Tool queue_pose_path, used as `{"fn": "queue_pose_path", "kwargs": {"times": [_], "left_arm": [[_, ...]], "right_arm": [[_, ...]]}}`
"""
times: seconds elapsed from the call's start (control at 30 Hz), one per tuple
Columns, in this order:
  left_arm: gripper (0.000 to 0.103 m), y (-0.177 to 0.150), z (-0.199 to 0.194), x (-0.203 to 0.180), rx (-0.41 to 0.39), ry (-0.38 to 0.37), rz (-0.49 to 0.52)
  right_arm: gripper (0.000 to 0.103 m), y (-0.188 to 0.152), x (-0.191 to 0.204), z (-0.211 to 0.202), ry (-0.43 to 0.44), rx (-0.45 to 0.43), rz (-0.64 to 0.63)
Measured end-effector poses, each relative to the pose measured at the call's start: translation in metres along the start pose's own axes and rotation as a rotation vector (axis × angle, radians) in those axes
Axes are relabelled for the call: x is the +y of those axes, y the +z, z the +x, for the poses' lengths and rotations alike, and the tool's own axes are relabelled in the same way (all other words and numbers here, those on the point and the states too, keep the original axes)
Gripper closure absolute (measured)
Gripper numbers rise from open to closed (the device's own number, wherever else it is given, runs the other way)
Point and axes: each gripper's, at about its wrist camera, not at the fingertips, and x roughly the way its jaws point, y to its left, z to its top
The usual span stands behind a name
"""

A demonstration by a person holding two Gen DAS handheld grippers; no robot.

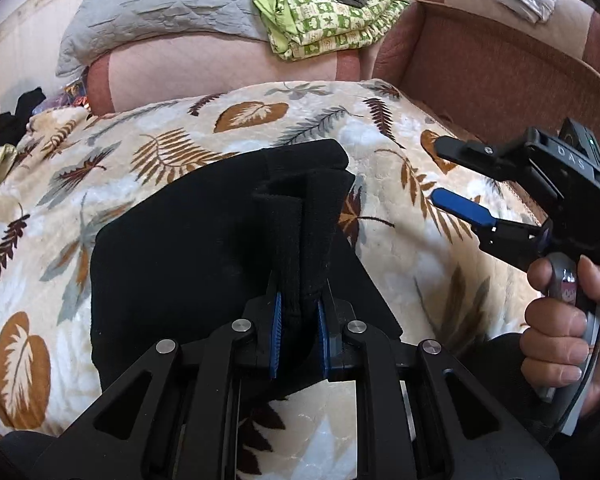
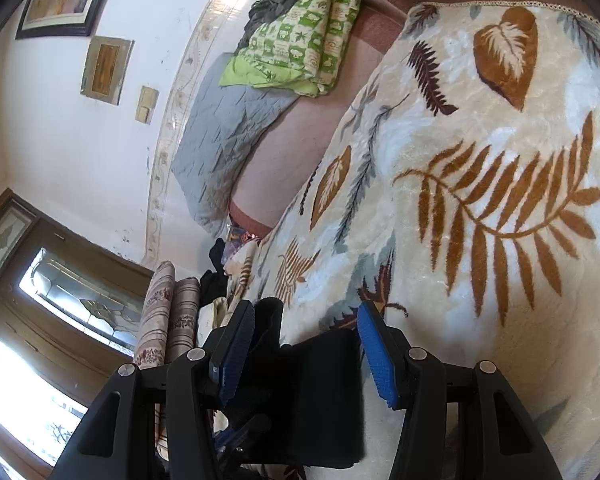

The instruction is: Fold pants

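The black pants (image 1: 172,256) lie partly folded on a leaf-patterned blanket (image 1: 260,116) that covers a sofa. The left gripper (image 1: 299,332) has its jaws clenched on a bunched fold of the pants and holds it raised above the rest of the cloth. The right gripper (image 1: 440,172), held in a hand (image 1: 560,320), hovers beside the pants with its jaws released and grasps nothing. A folded green quilt (image 1: 332,12) rests on the sofa back.
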Motion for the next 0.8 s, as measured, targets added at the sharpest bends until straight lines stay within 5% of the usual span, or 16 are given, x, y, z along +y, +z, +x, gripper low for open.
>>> {"fn": "queue_pose_path", "kwargs": {"times": [0.23,0.33,0.43,0.57,0.63,0.8], "left_arm": [[0.089,-0.011,0.006,-0.009,0.046,-0.011,0.027],[0.081,-0.015,0.003,-0.012,0.053,-0.021,0.035],[0.066,-0.018,-0.008,-0.011,0.056,-0.137,-0.016],[0.059,-0.028,-0.031,-0.013,0.058,-0.246,-0.055],[0.059,-0.034,-0.044,-0.004,0.059,-0.297,-0.104],[0.059,-0.027,-0.073,0.052,-0.031,-0.223,-0.313]], "right_arm": [[0.051,0.001,-0.001,0.004,-0.014,0.001,-0.008],[0.051,0.001,-0.001,0.006,-0.022,0.001,-0.009],[0.051,0.001,0.000,0.004,-0.030,-0.003,-0.016],[0.051,-0.001,0.002,0.002,-0.040,-0.008,-0.033],[0.051,-0.002,0.004,0.001,-0.051,-0.012,-0.044],[0.051,-0.017,0.036,-0.002,-0.125,0.019,-0.207]]}}
